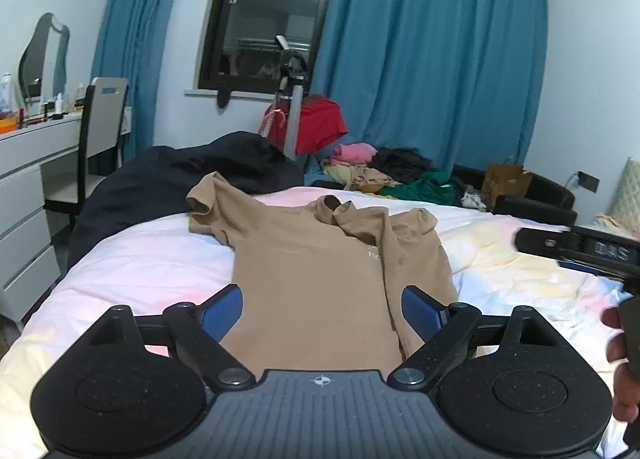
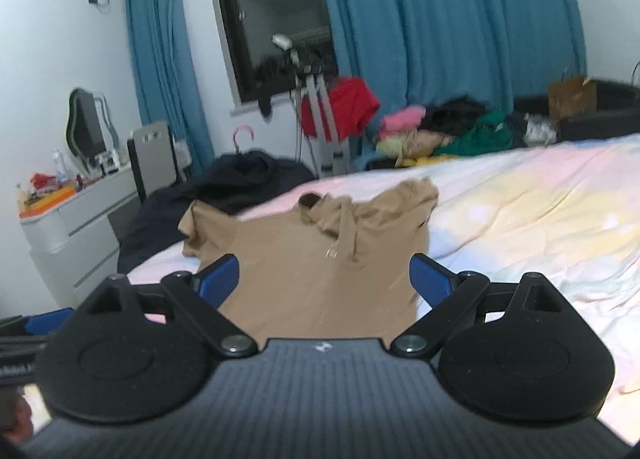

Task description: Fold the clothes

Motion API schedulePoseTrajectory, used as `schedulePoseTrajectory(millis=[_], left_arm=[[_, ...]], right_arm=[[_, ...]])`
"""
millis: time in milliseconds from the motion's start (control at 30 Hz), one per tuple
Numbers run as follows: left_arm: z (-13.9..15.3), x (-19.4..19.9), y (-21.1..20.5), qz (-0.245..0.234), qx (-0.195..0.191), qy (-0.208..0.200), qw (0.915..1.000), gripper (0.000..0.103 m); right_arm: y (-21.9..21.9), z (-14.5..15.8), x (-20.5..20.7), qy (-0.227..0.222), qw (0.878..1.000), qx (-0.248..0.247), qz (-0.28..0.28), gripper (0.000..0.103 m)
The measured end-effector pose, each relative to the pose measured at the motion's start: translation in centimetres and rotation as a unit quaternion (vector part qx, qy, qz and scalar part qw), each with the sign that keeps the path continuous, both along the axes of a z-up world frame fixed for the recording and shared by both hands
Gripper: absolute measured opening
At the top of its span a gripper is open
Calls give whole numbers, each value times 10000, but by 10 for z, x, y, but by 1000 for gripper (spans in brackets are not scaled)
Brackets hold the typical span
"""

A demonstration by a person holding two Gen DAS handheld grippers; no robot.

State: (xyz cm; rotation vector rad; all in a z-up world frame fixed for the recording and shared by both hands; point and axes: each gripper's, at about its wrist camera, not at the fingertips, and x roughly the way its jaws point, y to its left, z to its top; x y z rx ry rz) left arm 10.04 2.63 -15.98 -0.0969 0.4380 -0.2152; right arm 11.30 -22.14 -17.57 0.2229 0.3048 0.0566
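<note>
On the bed (image 1: 140, 259) a tan shirt (image 1: 312, 279) lies at twelve o'clock, its right side seemingly folded over; both the left claw (image 1: 322, 313) and right claw (image 2: 324, 283) hang spread and empty, so next comes pinching an edge.

- The left gripper (image 1: 322, 309) has its two blue fingers (image 1: 224, 309) spread wide apart.
- The right gripper (image 2: 324, 279) is spread wide too, holding nothing.

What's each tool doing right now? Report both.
Left tool: open, holding nothing, above the tan shirt.
Right tool: open, holding nothing.
</note>
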Motion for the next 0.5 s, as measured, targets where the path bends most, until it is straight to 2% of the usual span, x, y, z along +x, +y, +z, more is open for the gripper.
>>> schedulePoseTrajectory(millis=[133,267,400,500], left_arm=[[-8,13,-2,215,-73,365,9991,89],[-21,38,5,589,-275,844,9943,87],[-39,95,26,1283,-654,1520,9778,85],[-53,141,38,1420,-913,1560,9732,85]], right_arm=[[-16,-6,-13,-174,9996,211,-102,94],[-29,-11,-9,-113,9996,204,-186,94],[-40,-22,2,24,9988,420,-237,94],[-43,-29,12,139,9985,510,-136,94]])
